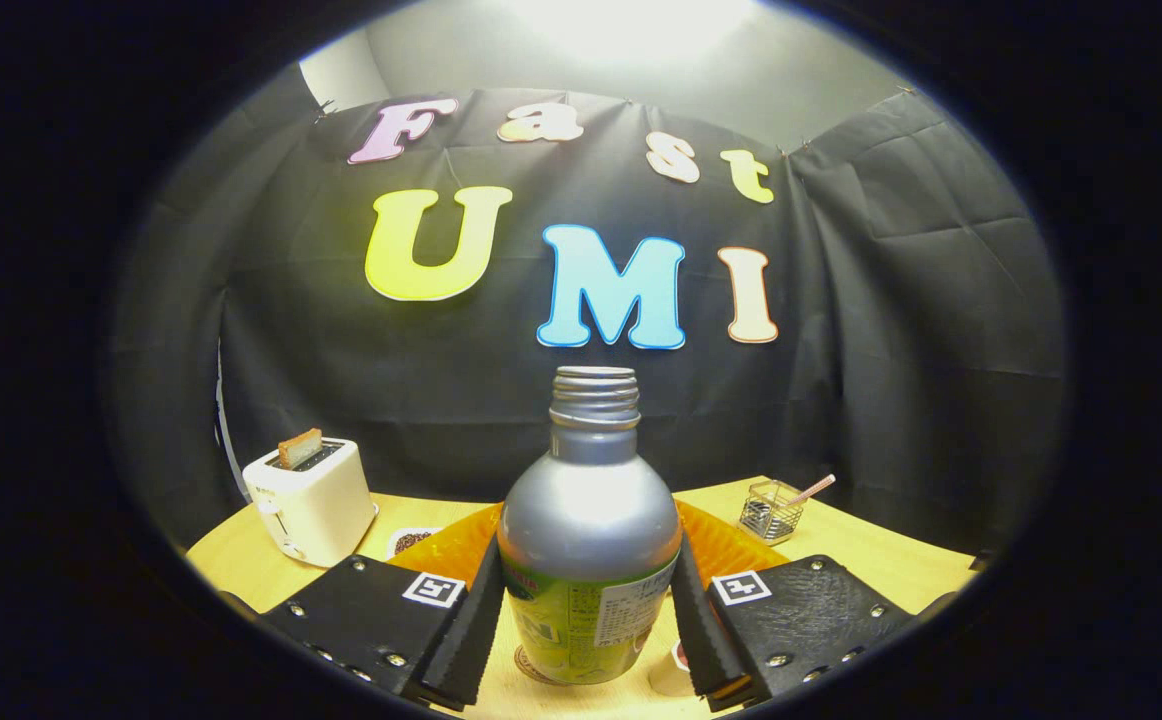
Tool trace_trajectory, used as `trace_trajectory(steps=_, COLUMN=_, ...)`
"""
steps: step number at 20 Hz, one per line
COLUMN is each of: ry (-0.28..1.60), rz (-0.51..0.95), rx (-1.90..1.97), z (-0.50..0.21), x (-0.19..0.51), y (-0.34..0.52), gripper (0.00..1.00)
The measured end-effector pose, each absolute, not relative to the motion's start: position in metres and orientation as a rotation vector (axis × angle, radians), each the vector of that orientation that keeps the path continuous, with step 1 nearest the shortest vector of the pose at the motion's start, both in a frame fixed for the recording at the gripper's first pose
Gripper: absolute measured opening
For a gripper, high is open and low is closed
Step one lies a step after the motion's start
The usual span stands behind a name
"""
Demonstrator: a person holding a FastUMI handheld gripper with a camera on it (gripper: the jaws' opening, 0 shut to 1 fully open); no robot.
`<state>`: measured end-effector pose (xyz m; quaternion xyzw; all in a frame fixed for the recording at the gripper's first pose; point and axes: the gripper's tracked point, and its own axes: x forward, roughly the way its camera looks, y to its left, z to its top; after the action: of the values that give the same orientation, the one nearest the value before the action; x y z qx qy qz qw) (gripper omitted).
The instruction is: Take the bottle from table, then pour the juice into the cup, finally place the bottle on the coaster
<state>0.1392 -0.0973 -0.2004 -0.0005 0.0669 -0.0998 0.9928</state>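
A silver bottle (589, 530) with a green label and an open, uncapped threaded neck stands upright between the two black fingers (476, 620) of the tool (586, 625). Both fingers press against its sides, so the tool is closed around the bottle. The bottle's base sits at or just above a round coaster (531, 668) on the pale wooden surface (241, 565); contact cannot be made out. Just beside the bottle's base, by the right finger, is the rim of a small white cup (669, 672). Behind the bottle lies an orange ribbed tray (731, 550). Farther back to the left stands a cream toaster (309, 500) with a slice of toast (300, 448) sticking up. To the right sits a small wire basket (771, 510) holding a thin stick.
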Motion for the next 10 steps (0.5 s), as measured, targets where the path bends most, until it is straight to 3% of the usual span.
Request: trace_trajectory(steps=10, ry=0.182, rz=-0.123, rx=-0.04, z=-0.28, x=0.187, y=-0.084, gripper=0.76)
